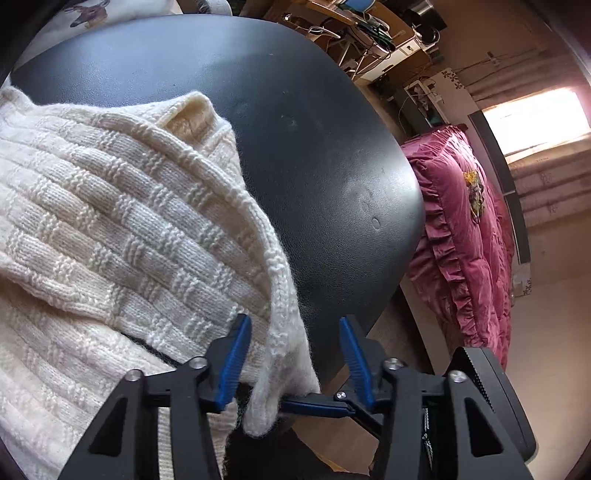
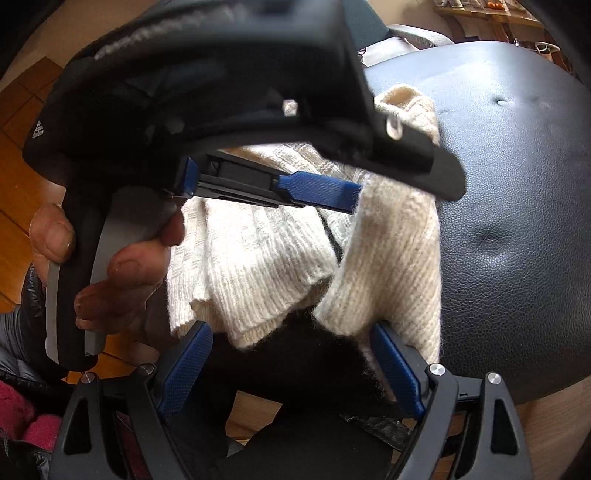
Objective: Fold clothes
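A cream knitted sweater point(image 1: 110, 229) lies bunched on a black leather surface point(image 1: 314, 147). My left gripper point(image 1: 295, 332) is open; a ribbed edge of the sweater point(image 1: 280, 332) hangs between its blue fingers point(image 1: 236, 354) without being pinched. In the right wrist view the sweater point(image 2: 258, 258) hangs over the near edge of the black surface point(image 2: 517, 221). My right gripper point(image 2: 291, 339) is open, with the ribbed hem just ahead of its blue fingers point(image 2: 395, 369). The left gripper's body point(image 2: 207, 92) and a bare hand point(image 2: 110, 277) fill the upper left there, one blue finger point(image 2: 317, 192) against the knit.
A magenta ruffled quilt point(image 1: 469, 236) lies on a bed to the right, beyond the black surface. Cluttered shelves point(image 1: 369, 33) stand at the back. Wooden floor point(image 2: 22, 184) shows at the left. A dark jacket point(image 2: 22, 332) sits low left.
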Demonstrator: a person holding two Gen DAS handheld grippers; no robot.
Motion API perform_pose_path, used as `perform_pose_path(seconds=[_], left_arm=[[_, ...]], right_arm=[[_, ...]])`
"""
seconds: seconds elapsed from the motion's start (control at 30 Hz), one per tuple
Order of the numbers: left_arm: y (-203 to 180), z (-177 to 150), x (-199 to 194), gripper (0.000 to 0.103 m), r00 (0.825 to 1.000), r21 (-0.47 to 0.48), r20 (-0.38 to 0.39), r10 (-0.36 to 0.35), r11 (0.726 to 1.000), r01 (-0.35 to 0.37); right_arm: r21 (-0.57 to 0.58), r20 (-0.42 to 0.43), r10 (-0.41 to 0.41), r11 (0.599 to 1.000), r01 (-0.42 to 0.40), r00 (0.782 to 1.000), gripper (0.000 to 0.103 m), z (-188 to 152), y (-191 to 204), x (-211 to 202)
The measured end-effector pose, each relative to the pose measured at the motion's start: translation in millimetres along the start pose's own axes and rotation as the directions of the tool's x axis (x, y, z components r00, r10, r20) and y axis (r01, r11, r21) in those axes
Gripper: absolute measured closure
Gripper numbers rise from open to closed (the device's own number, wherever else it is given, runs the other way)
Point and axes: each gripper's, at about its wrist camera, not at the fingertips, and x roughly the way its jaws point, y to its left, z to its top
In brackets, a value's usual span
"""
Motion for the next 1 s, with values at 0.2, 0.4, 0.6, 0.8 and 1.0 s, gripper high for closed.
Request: perform_pose_path(seconds=[0.2, 0.4, 0.6, 0.8, 1.0], left_arm=[[-10.1, -6.9, -6.7, 0.096, 0.997, 0.064, 0.062, 0.052, 0.996, -0.056], [4.4, -13.9, -21.0, 0.097, 0.99, 0.04, 0.135, 0.036, 0.998, -0.042], [32.3, -24.3, -65.9, 0.097, 0.965, -0.019, 0.261, -0.037, 0.999, 0.043], [87.9, -52.7, -141.2, 0.097, 0.919, -0.1, 0.395, 0.021, 0.995, 0.02], [141.1, -96.0, -168.7, 0.097, 0.89, -0.216, 0.44, 0.12, 0.976, -0.025]], right_arm=[[0.007, 0.008, -0.004, 1.0, 0.004, 1.0, 0.014, 0.8, -0.2, -0.4], [0.023, 0.026, 0.01, 1.0, -0.01, 1.0, 0.014, 1.9, -2.2, -2.0], [0.058, 0.059, 0.08, 0.995, -0.084, 0.995, 0.014, 11.1, 1.3, -20.9], [0.073, 0.17, 0.041, 0.996, -0.054, 0.984, 0.014, 32.0, 9.0, -34.8], [-0.046, 0.172, -0.19, 0.979, 0.2, 0.967, 0.014, 78.6, 40.9, 9.3]])
